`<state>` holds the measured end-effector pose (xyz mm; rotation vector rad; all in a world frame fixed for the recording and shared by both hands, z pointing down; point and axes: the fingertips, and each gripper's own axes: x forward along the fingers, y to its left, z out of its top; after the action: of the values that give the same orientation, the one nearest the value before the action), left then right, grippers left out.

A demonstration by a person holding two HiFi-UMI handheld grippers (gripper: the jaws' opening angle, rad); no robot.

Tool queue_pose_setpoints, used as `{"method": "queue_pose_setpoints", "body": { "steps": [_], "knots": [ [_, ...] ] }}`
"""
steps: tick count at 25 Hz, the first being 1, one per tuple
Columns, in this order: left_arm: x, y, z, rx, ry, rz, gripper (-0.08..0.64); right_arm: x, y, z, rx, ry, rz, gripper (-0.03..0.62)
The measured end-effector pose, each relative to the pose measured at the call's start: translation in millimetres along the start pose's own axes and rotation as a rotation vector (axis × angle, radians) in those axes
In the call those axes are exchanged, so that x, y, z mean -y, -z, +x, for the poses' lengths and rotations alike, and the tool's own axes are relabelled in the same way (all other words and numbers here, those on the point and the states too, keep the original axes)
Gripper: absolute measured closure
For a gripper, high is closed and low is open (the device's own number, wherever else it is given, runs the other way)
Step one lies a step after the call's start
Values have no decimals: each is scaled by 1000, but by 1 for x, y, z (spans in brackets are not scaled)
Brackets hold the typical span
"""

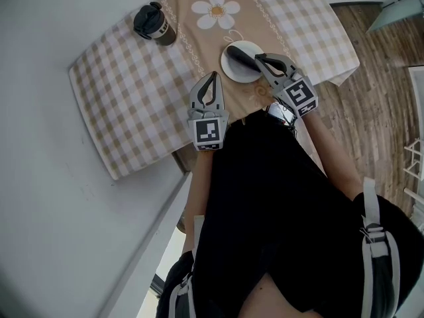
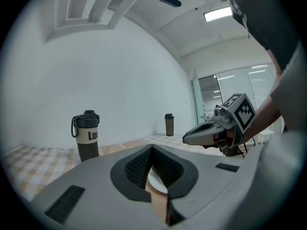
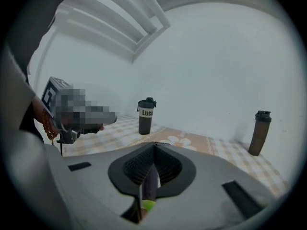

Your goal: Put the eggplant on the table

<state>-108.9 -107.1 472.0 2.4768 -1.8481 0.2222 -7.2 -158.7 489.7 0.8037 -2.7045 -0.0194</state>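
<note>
A dark purple eggplant [image 1: 240, 57] lies on a small white plate [image 1: 228, 71] on the checked tablecloth. My right gripper [image 1: 258, 57] hovers just over the plate's right side, jaws shut and empty. In the right gripper view the eggplant [image 3: 151, 183] and its green stem end show below through the gap behind the closed tips. My left gripper [image 1: 212, 75] is shut with nothing in it, a little to the plate's left and nearer the table edge. The plate [image 2: 156, 182] shows through its gap.
A dark bottle with a beige band [image 1: 154, 24] stands at the table's far left. A second dark shaker bottle [image 3: 259, 133] stands at the far side. The cloth has a daisy print [image 1: 215, 10]. A white wall runs along the left, wooden floor on the right.
</note>
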Motion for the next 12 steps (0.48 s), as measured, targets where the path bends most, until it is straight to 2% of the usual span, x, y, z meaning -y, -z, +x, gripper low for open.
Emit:
{"method": "queue_pose_setpoints", "body": {
  "steps": [12],
  "knots": [
    [1,1,-1,-6,-3,8,558,2,7,-3,-7,0,7,589]
  ]
}}
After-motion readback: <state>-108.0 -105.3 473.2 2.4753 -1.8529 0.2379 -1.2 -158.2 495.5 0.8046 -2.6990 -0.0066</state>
